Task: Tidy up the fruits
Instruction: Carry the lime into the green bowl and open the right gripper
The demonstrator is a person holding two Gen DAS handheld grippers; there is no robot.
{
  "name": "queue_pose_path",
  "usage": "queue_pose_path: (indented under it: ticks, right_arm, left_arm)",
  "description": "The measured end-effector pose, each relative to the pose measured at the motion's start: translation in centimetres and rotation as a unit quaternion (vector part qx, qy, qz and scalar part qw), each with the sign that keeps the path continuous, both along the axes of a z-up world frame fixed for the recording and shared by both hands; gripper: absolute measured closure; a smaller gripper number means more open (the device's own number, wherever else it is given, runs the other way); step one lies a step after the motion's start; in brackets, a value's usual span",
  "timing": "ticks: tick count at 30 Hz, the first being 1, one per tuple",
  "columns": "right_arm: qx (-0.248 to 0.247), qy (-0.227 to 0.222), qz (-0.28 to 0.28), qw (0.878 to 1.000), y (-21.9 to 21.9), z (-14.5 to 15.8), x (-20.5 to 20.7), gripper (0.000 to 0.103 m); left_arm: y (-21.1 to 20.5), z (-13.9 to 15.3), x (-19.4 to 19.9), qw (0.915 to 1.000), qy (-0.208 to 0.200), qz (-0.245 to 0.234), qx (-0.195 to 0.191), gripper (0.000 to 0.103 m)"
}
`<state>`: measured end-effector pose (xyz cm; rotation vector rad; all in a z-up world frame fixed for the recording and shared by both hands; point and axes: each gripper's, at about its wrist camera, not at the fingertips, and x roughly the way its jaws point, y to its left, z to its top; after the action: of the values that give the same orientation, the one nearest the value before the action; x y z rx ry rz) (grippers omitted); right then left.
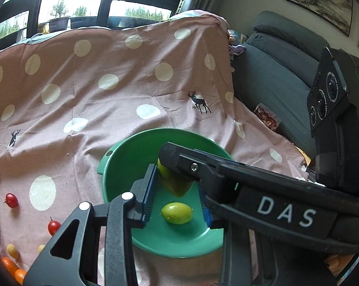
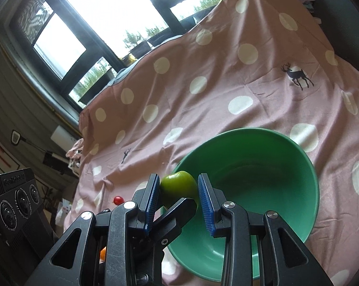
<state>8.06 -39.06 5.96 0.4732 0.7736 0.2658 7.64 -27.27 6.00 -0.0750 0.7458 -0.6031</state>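
Note:
A green bowl [image 1: 117, 178] [image 2: 262, 178] stands on the pink spotted cloth. One green fruit [image 1: 177, 213] lies on the bowl's floor. A second green fruit [image 1: 174, 187] [image 2: 177, 186] hangs above the bowl's near rim, where the two grippers cross. My right gripper [image 2: 179, 181] is shut on it, with a blue pad on each side. My left gripper [image 1: 177, 178] also has this fruit at its tips, touching the left pad. The right gripper's finger [image 1: 203, 166] hides the other left pad. A left gripper finger [image 2: 179, 209] shows just under the fruit.
Two red cherry tomatoes [image 1: 11, 200] [image 1: 53, 227], a small yellow fruit [image 1: 12, 250] and orange fruits [image 1: 10, 265] lie on the cloth [image 1: 84, 95] left of the bowl. A dark sofa [image 1: 274, 71] with a snack packet [image 1: 266, 118] borders the cloth on the right. Windows stand behind.

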Motion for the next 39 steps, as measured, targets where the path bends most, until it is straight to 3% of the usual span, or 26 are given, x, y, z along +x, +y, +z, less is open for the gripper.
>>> queue_pose_path:
  ticks: [39]
  right_arm:
    - [-0.002,0.095,-0.047,0.994,-3.5,-4.1,1.9,0.066]
  left_arm:
    - [-3.3,-4.2,3.2,0.9943,0.097,-0.043,0.007,0.072]
